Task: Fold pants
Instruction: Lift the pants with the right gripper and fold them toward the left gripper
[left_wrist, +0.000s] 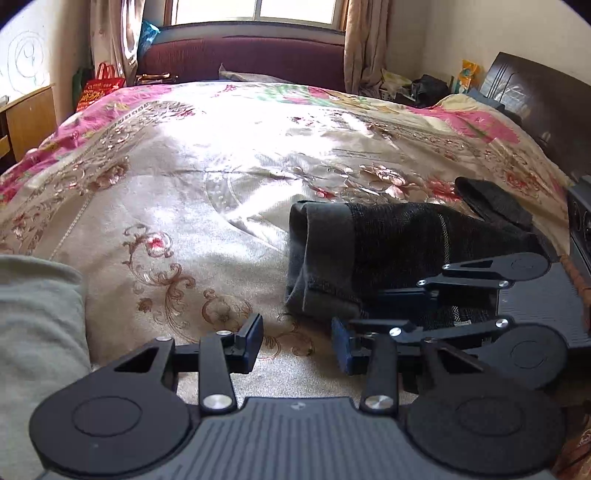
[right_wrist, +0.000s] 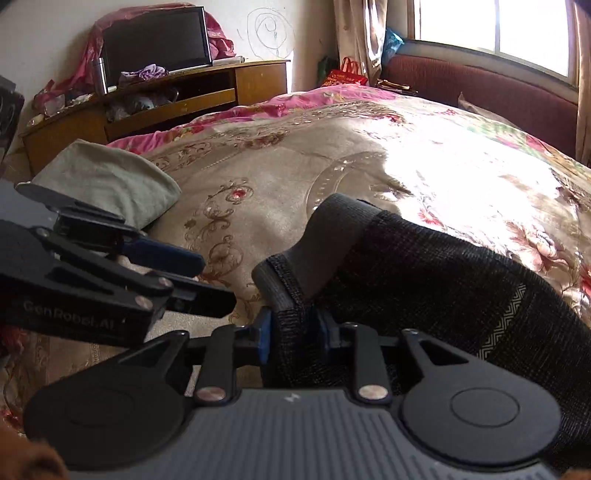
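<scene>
— Dark knit pants, bunched on the near right of the flowered bedspread, cuff end rolled toward the left. Held by anything?

— Clamped by the right gripper: blue pads pressed on either side of a thick fold of the fabric, near the edge. Probably gripped there to carry that edge across for a fold (a guess from the pose, nothing more).

— And the left gripper?

— Wide apart, nothing between its pads, hovering just beside the cuff end over bare bedspread. Seen from the right wrist too, low on the near left, apart from the cloth. Likely waiting to pin or pick up the free end.

— Flat or not, the pants?

— Not flat. Humped up from the grip, with a patterned stripe down the side and a loose dark piece trailing to the far right. Hard to tell waist from leg.

— Anything else close by?

— Grey-green folded cloth on the near left, well apart from the pants. Wide sunlit stretch of bedspread beyond, toward the far window; room enough to lay the pants out.

— Worth watching?

— Thick knit in one pinch: could slip or drag unevenly unless the other end gets taken up too.
</scene>
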